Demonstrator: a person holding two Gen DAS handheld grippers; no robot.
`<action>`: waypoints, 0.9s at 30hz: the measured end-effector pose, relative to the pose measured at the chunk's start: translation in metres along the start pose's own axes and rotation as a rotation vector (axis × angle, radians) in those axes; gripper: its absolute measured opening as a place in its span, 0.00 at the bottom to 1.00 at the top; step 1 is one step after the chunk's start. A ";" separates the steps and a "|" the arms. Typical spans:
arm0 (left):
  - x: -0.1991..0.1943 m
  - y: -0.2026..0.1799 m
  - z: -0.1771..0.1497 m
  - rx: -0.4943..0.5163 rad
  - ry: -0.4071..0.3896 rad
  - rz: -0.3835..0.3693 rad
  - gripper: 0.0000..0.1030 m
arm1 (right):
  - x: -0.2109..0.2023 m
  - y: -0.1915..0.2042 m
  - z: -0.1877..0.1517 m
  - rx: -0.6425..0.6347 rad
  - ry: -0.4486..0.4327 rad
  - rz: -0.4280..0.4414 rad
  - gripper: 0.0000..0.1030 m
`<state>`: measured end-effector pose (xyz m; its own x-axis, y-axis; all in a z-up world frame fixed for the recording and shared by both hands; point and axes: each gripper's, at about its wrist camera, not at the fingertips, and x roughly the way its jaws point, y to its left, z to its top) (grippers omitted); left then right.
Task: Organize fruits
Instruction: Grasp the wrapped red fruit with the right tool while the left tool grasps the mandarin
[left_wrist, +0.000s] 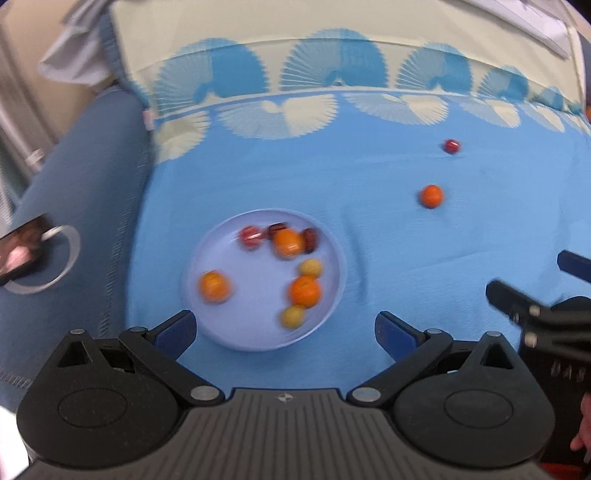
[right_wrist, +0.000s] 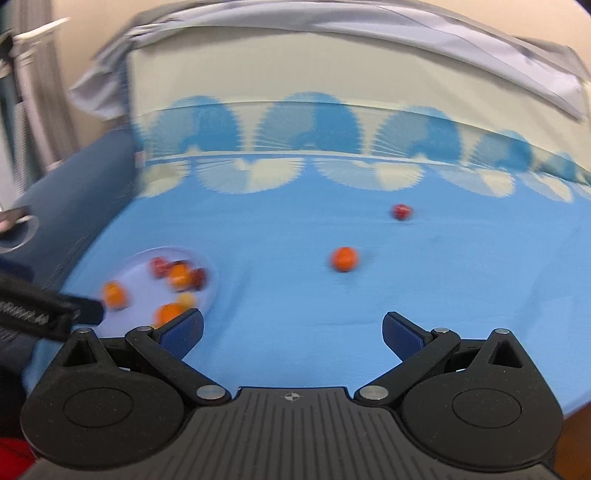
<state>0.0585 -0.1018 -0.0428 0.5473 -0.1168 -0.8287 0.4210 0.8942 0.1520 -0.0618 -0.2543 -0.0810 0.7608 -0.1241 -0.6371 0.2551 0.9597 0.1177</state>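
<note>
A pale blue plate (left_wrist: 221, 332) on the blue cloth holds several small fruits: oranges, red ones and yellow ones. My left gripper (left_wrist: 285, 334) is open and empty, just above the plate's near rim. A loose orange (left_wrist: 431, 196) and a red fruit (left_wrist: 451, 146) lie on the cloth to the far right. In the right wrist view the plate (right_wrist: 136, 264) is at the left, the orange (right_wrist: 344, 259) and red fruit (right_wrist: 401, 212) ahead. My right gripper (right_wrist: 293, 334) is open and empty, short of the orange; it also shows in the left wrist view (left_wrist: 539, 280).
A blue and cream patterned cloth (left_wrist: 369, 229) covers the surface. A dark blue armrest (left_wrist: 81, 206) with a phone (left_wrist: 20, 247) and a ring-shaped object lies to the left. A cream cushion (right_wrist: 295, 74) with grey fabric rises behind.
</note>
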 end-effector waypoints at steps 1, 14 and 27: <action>0.007 -0.008 0.007 0.013 0.000 -0.011 1.00 | 0.006 -0.010 0.002 0.015 -0.004 -0.024 0.99; 0.159 -0.140 0.115 0.153 -0.009 -0.228 1.00 | 0.173 -0.171 0.061 0.062 -0.058 -0.198 0.99; 0.256 -0.180 0.138 0.244 0.014 -0.248 0.97 | 0.329 -0.181 0.096 -0.011 -0.004 -0.138 0.98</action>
<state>0.2227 -0.3520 -0.2078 0.3973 -0.3097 -0.8639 0.7015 0.7093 0.0684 0.1994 -0.4933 -0.2391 0.7212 -0.2559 -0.6437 0.3511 0.9361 0.0211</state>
